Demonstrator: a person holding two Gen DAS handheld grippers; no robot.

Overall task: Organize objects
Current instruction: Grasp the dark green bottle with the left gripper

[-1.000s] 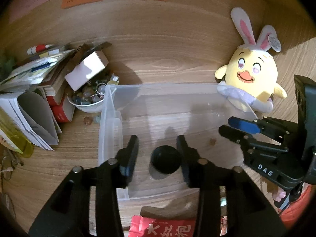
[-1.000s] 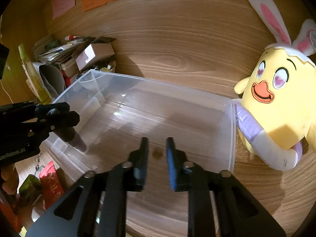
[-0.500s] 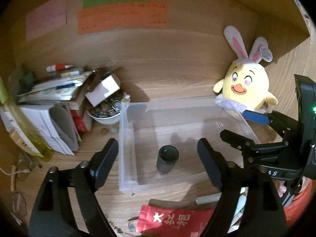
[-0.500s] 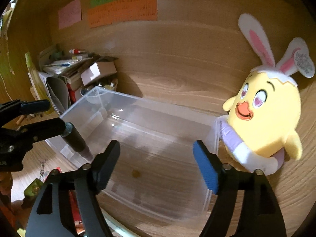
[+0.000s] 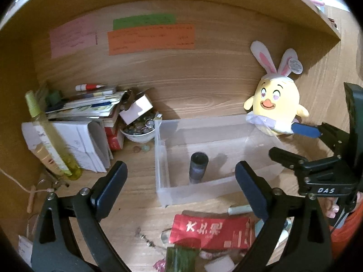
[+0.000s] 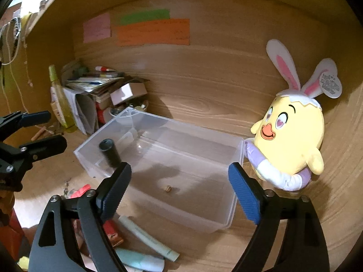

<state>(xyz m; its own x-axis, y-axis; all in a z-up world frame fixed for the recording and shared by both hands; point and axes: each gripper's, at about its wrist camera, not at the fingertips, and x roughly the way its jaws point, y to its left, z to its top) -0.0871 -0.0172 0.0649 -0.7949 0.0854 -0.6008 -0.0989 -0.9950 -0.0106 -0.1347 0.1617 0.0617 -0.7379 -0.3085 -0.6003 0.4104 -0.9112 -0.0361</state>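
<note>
Left tool (image 5: 181, 181): jaws wide, just been opening, nothing between pads.
Right tool (image 6: 179, 185): same; wide, just opened further, empty.
Clear bin (image 5: 158, 149): on worktop (image 5: 136, 192), ahead of both tools.
Black cylinder (image 5: 198, 167): upright in bin, ahead of left tool.
Small brown bit (image 6: 168, 188): bin floor, ahead of right tool.
Chick plush (image 6: 292, 140): touching bin's far-right corner.

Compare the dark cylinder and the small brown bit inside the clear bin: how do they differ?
The dark cylinder stands upright and tall; the small brown bit lies low on the floor of the clear bin. The cylinder is near-black and sits by the bin's left end; the bit is tan and sits nearer the middle. Both are loose in the bin, free of either gripper.
</note>
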